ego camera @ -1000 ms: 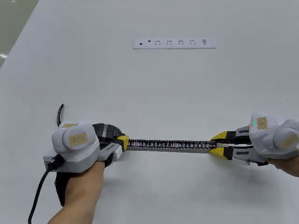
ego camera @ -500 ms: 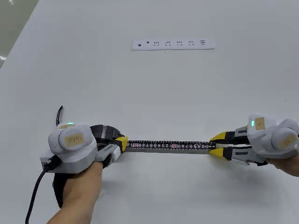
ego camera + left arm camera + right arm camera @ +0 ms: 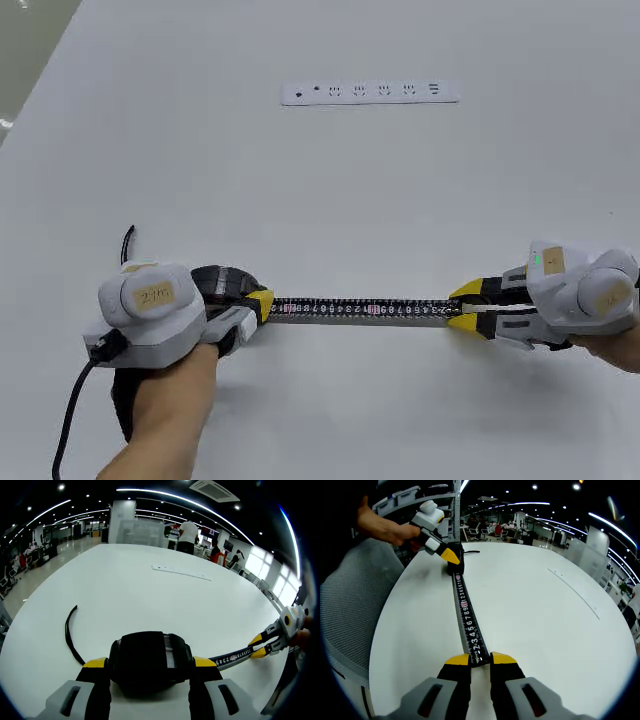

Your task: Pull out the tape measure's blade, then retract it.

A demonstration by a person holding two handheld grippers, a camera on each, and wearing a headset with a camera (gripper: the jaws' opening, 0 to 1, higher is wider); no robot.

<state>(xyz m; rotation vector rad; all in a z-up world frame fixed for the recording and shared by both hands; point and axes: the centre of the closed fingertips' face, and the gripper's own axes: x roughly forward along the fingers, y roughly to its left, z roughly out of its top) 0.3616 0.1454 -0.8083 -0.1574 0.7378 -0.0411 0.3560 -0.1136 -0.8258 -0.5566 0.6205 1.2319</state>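
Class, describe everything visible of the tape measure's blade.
The blade is a narrow dark strip printed with pale numerals and a few red marks. It is drawn out straight and lies low along the white table. It runs from the black case, clamped in the left gripper, to its free end, pinched in the right gripper.
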